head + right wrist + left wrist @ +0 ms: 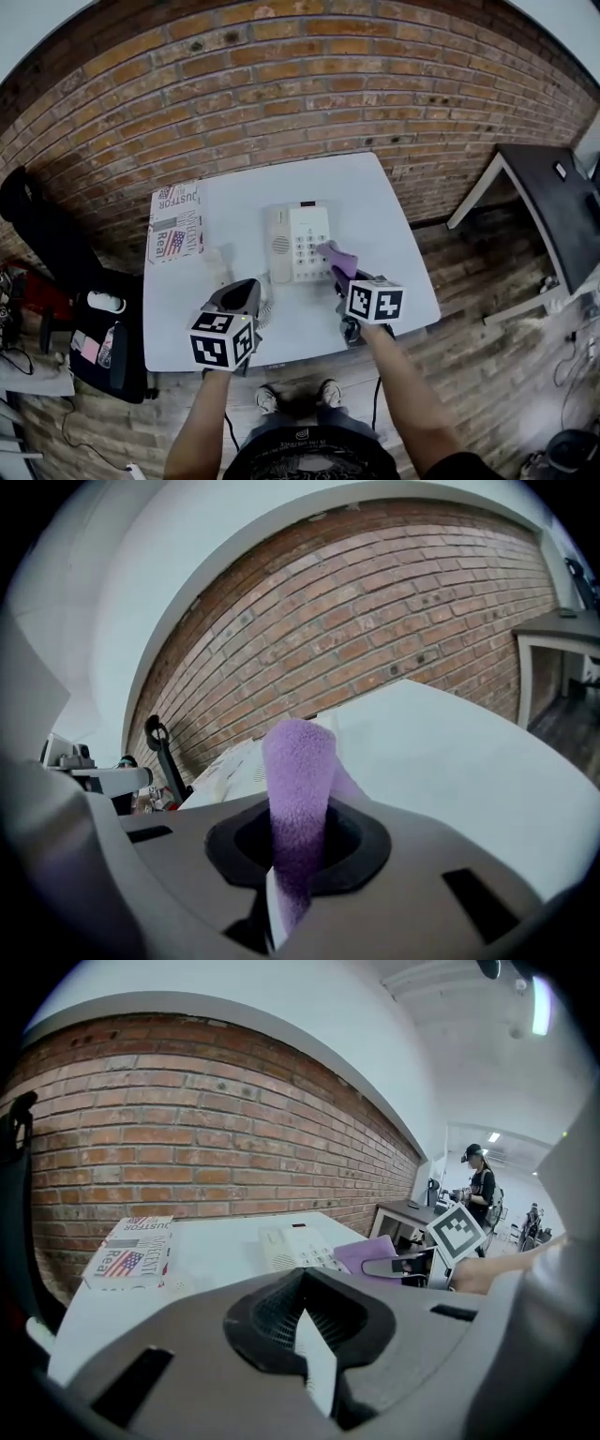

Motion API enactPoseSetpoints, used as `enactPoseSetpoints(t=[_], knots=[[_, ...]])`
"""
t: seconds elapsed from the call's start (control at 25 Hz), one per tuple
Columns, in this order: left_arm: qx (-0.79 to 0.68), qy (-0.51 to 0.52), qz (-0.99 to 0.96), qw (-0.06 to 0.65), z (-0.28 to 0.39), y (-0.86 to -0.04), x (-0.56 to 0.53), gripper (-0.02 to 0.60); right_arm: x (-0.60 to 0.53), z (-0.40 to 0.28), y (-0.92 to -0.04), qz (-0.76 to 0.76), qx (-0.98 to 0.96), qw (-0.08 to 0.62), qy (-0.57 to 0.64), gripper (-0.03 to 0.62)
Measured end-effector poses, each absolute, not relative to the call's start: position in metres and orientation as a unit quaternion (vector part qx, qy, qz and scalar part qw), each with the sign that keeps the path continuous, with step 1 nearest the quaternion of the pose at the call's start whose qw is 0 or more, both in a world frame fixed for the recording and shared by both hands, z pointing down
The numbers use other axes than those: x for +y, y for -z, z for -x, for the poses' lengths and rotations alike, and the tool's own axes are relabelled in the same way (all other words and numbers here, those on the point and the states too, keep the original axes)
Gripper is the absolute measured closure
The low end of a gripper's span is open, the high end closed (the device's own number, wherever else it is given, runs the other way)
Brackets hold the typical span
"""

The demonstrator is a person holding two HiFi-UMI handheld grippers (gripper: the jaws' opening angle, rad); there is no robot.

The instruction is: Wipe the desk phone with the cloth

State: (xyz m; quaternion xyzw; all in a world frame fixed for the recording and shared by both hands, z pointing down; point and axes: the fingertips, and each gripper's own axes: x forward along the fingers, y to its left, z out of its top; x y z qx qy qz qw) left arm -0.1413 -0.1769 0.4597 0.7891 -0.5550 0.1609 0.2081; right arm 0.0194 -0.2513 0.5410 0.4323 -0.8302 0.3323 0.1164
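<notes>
We note a brick wall (281, 94) behind a white table (394, 234), which stands against it. On the table's far left corner lies a printed box (175, 232), flat and well apart from the work area. The desk phone (300, 242) sits face up near the table's middle, its keypad toward the right side of its body and a speaker grille toward the left. The left gripper (246, 292) is held low over the table's near edge, just beside the phone's near left corner; in the left gripper view its jaws stand closed together with nothing between them. We cannot tell whether it touches the phone or the tabletop. The right gripper (343, 277) is at the phone's near right corner, and in the right gripper view its jaws are clamped on the purple cloth (298, 789), a bunched fold of which rises upright out of the jaw opening. In the head view the cloth's free end reaches to the phone's right edge, beside the keypad; whether it is actually in contact there we cannot confirm.
</notes>
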Motion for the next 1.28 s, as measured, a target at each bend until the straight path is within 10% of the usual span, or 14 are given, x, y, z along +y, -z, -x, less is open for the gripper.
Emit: enactPoseSetpoints(t=[1.28], knots=[[-0.471,-0.176,-0.839,0.208,0.228,-0.480,-0.150,0.575,-0.204,0.097,-0.548,-0.494,-0.775,-0.016,-0.395,0.549]])
